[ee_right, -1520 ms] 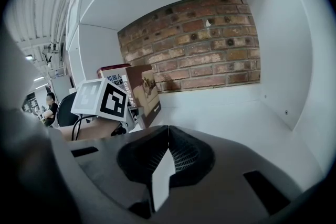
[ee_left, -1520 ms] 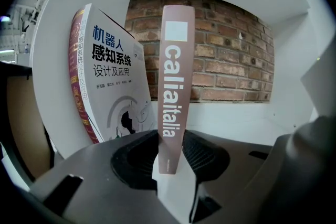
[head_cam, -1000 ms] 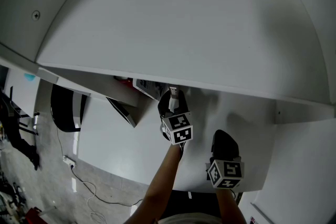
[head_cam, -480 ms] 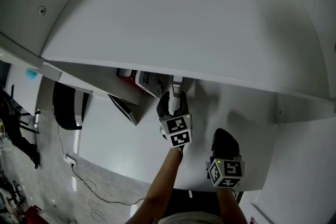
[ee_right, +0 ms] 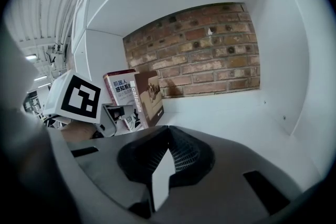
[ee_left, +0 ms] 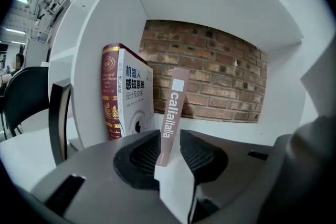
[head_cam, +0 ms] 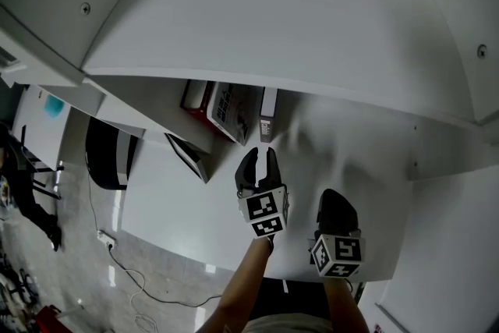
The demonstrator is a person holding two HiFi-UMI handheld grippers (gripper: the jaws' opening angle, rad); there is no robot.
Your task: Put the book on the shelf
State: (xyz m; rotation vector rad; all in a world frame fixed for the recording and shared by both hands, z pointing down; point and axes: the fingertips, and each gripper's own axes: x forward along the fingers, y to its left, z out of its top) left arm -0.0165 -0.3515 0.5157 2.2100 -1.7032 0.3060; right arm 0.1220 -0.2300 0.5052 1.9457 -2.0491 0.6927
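Observation:
A slim brown book stands on the white shelf, leaning left against a white book. In the left gripper view its spine shows through the gap of my left gripper, beyond the fingertips. The left gripper is open and a little short of the book; its jaws have just been closing, with nothing between them. My right gripper hangs lower right over the shelf floor, shut and empty.
A red book stands left of the white book. A brick wall backs the shelf bay. A black bookend stands at the shelf's left side. A black chair is on the floor to the left.
The left gripper has let go of the brown book and drawn back from it. The book stays standing against the white book. The right gripper has kept still.

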